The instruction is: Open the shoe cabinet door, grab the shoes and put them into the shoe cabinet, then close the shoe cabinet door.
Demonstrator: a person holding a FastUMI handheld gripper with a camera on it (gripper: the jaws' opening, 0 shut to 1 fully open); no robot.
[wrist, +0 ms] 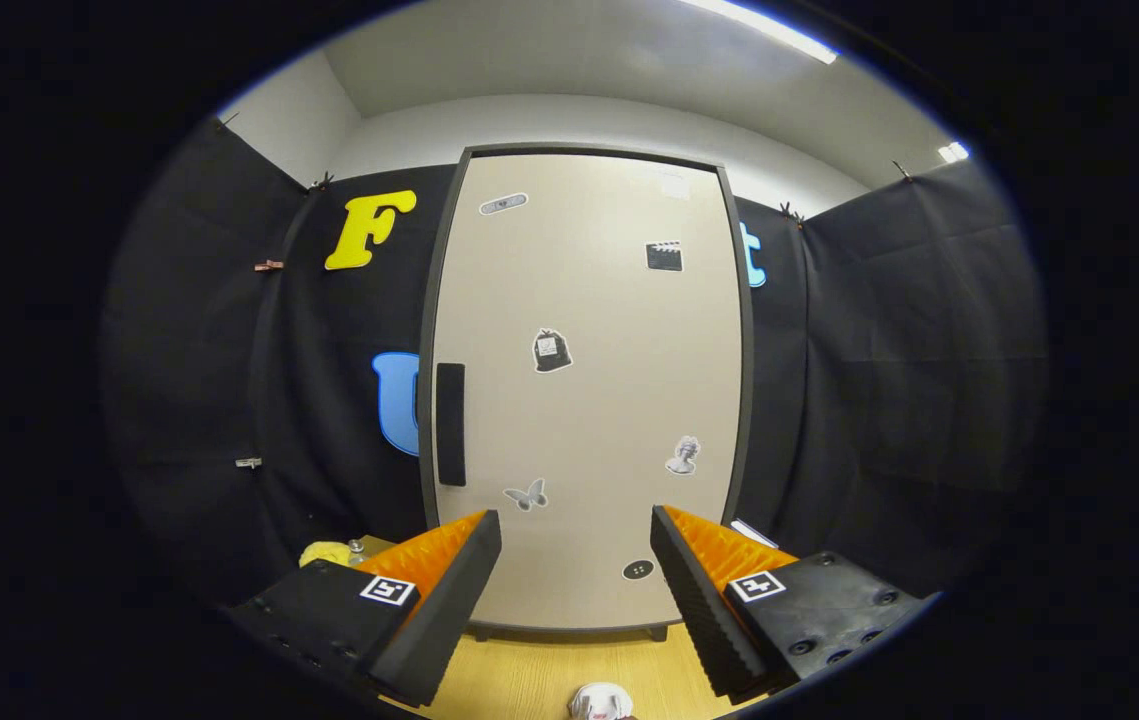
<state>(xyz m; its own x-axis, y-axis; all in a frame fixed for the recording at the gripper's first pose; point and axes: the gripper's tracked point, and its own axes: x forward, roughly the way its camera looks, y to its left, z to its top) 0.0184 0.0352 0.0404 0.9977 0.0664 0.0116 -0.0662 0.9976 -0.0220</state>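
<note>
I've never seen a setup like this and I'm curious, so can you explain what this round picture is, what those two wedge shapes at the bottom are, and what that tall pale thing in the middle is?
The picture comes from a fisheye camera that rides on a hand-held gripper and looks forward along its two fingers. The lens bends everything into a round, bulging view. The two wedge shapes are those fingers; they stand apart, open, with nothing between them.

Beyond the fingers stands the shoe cabinet, its door shut. The door is pale, carries several small stickers, and has a dark upright handle near one edge. The cabinet stands on a wooden floor in a booth with black cloth walls.

Low down between the fingers, close to the camera, is a small white and reddish thing, perhaps part of a shoe; too little shows to be sure. A yellow object lies beside the cabinet's foot.
</note>
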